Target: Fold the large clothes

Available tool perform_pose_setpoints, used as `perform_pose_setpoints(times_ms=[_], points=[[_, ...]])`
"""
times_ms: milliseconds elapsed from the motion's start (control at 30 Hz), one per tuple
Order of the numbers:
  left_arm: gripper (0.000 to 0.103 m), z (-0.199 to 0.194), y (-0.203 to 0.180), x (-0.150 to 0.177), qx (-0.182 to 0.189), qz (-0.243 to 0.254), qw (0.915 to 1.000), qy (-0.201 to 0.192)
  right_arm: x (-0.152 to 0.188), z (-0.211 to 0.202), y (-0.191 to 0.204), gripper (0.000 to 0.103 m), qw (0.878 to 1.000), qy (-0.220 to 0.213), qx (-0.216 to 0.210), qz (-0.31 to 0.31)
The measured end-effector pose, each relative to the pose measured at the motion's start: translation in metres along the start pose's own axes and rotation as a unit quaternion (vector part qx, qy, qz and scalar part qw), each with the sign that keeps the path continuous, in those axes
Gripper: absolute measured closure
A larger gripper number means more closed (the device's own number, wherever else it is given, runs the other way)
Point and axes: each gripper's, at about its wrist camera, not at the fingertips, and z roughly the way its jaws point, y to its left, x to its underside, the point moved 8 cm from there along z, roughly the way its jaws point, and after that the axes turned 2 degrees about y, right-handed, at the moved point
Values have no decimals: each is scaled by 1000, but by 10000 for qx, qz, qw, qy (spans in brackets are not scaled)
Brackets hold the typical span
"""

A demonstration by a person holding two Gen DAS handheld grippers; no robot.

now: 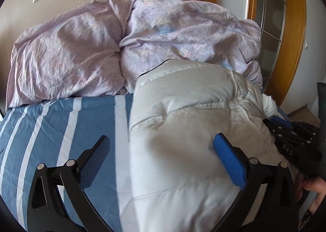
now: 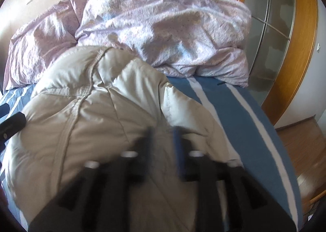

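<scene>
the white puffer jacket (image 1: pixel 183 130) lay bunched on the blue striped bedsheet (image 1: pixel 61 122), its far end against the crumpled lilac duvet (image 1: pixel 142 44) by the wall. the left gripper (image 1: pixel 163 158) stood spread wide over the jacket's near part, pads clear of the cloth. the right gripper (image 2: pixel 163 144), blurred, showed a narrow gap above the jacket with nothing gripped.

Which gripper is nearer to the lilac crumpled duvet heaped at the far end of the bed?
I cannot tell. Both the left gripper and the right gripper are over the pale puffy padded jacket, clearly short of the lilac crumpled duvet beyond it.
</scene>
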Motion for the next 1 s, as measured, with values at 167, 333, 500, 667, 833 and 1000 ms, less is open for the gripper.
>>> perform_pose_setpoints(times_ms=[167, 333, 500, 667, 833, 1000], points=[[1, -9, 26, 13, -65, 79, 9998, 185, 5, -21, -9, 29, 9998, 55, -113, 126], [1, -12, 44, 25, 324, -262, 9981, 448, 12, -25, -17, 19, 9986, 229, -335, 354], [1, -9, 55, 32, 393, -433, 9960, 669, 13, -31, -14, 17, 9992, 251, -245, 183], [1, -6, 51, 36, 567, -430, 9942, 812, 14, -32, -15, 11, 9992, 315, -219, 90], [1, -2, 44, 36, 901, -495, 9905, 910, 16, -22, -26, 6, 9950, 636, -653, 413], [1, 4, 43, 32, 948, -471, 9895, 987, 20, -13, -30, 5, 9906, 832, -885, 635]])
